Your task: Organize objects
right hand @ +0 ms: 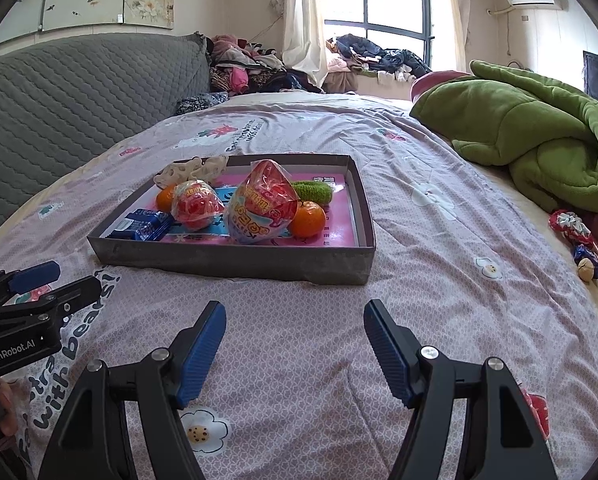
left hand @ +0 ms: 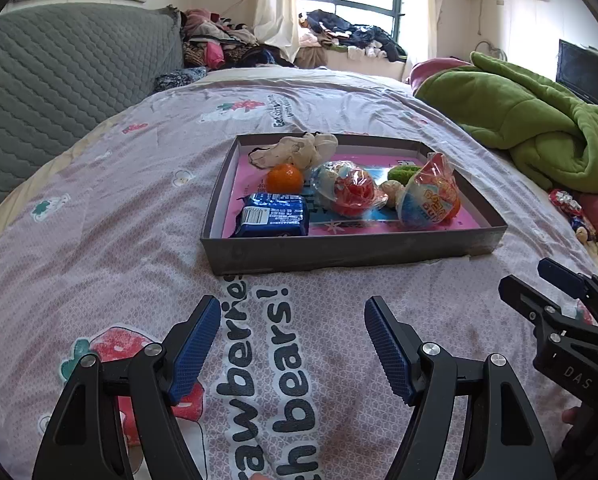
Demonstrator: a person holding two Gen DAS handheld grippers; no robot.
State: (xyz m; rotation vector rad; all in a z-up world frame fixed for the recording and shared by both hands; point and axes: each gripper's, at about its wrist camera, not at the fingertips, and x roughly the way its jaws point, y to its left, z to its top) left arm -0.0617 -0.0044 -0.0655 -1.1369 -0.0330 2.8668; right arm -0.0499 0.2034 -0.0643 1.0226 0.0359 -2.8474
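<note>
Grey tray point(left hand: 339, 248), orange tangerine point(left hand: 285, 178), green blanket point(left hand: 519, 116)

Bed point(right hand: 419, 264) covered by pale pink printed sheet (strawberries, bears, lettering). Shallow grey box point(right hand: 235, 258) sits flat mid-bed. Green blanket point(right hand: 539, 140) bunched along right side. Few wrapped sweets point(right hand: 575, 236) lie near right edge, below blanket. Clothes pile point(right hand: 251, 66) at far end.

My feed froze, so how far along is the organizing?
Done: snack pack, oranges and wrapped toy eggs sit in the tray. In hand: nothing; both hand-held grippers are open. Left: wrapped candies lie on the bed by the green blanket.
</note>
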